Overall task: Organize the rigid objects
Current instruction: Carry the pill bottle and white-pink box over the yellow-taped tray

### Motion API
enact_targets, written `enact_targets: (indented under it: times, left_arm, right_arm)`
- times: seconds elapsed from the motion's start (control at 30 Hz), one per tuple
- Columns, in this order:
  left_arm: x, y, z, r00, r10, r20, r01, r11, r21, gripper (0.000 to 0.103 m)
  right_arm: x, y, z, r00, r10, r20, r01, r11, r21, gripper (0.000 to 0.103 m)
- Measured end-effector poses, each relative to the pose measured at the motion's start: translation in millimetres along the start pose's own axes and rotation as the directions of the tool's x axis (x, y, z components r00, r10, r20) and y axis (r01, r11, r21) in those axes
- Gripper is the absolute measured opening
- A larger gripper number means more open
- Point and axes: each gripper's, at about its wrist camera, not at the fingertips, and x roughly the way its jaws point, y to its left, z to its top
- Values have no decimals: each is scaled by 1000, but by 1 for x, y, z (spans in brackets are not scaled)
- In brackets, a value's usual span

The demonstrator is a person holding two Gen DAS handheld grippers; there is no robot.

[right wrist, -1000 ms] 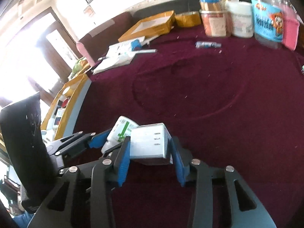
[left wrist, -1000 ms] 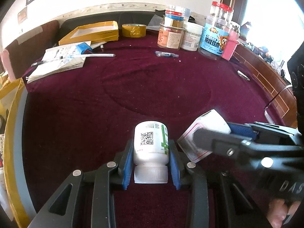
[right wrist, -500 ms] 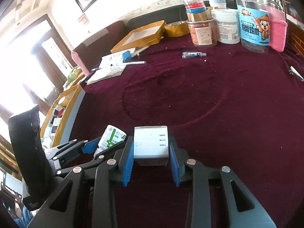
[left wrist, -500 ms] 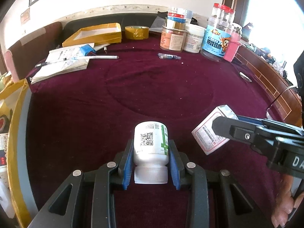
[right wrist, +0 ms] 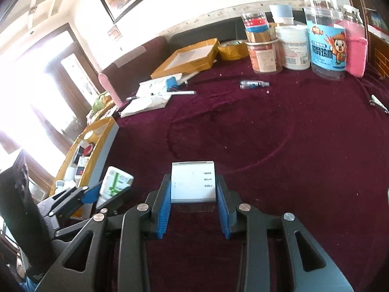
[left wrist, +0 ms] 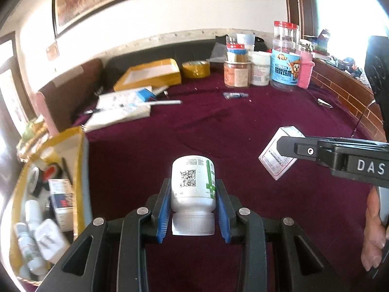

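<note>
My left gripper (left wrist: pixel 193 196) is shut on a white pill bottle (left wrist: pixel 193 182) with a QR code and a green stripe, cap toward the camera, held above the maroon tablecloth (left wrist: pixel 218 126). The right gripper (right wrist: pixel 193 189) is shut on a small white box (right wrist: pixel 193 182), also lifted off the cloth. In the left wrist view the same box (left wrist: pixel 274 160) hangs at the right in the other gripper's black fingers (left wrist: pixel 304 149). In the right wrist view the bottle (right wrist: pixel 115 182) shows at the lower left. A yellow bin (left wrist: pixel 81 165) at the table's left edge holds several bottles and small boxes.
At the back stand several jars and tubs (left wrist: pixel 284 70), a pink bottle (left wrist: pixel 305 71), a tape roll (left wrist: pixel 195 69) and a yellow tray (left wrist: pixel 150 74). Papers with a pen (left wrist: pixel 121 109) lie at the back left. A small vial (left wrist: pixel 234 95) and a clip (left wrist: pixel 324 102) lie on the cloth.
Both grippers have risen with their loads and tilted up, so more wall shows. The left one swung left, bringing the yellow bin into view. The box now hangs farther right of the bottle.
</note>
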Motion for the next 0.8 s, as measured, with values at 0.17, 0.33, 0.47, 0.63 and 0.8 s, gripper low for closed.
enact_targets:
  times: [0.17,0.33,0.47,0.63,0.8]
  left_arm:
    - [-19,8,-4,998,49,43,-50,999,21,35]
    - [-34,18,-7,994,81,77,-82,997,12,35]
    - [-43,27,-9,990,104,96,-104,995,-4,35]
    - [-53,41,-11,984,131,117,-128,991,-33,36]
    - [-59,58,-14,980,156,125,-149,987,-63,36]
  right_arm:
    - [-3,6,-1,1000,11,13,-11,1000,-16,32]
    - [-4,16,-3,1000,15,11,-15,999,-33,32]
    - [-4,31,-7,1000,27,4,-27,998,-57,33]
    - [-2,49,-8,999,46,-5,-46,996,-76,33]
    - [3,68,-7,998,65,-14,-66,993,-96,33]
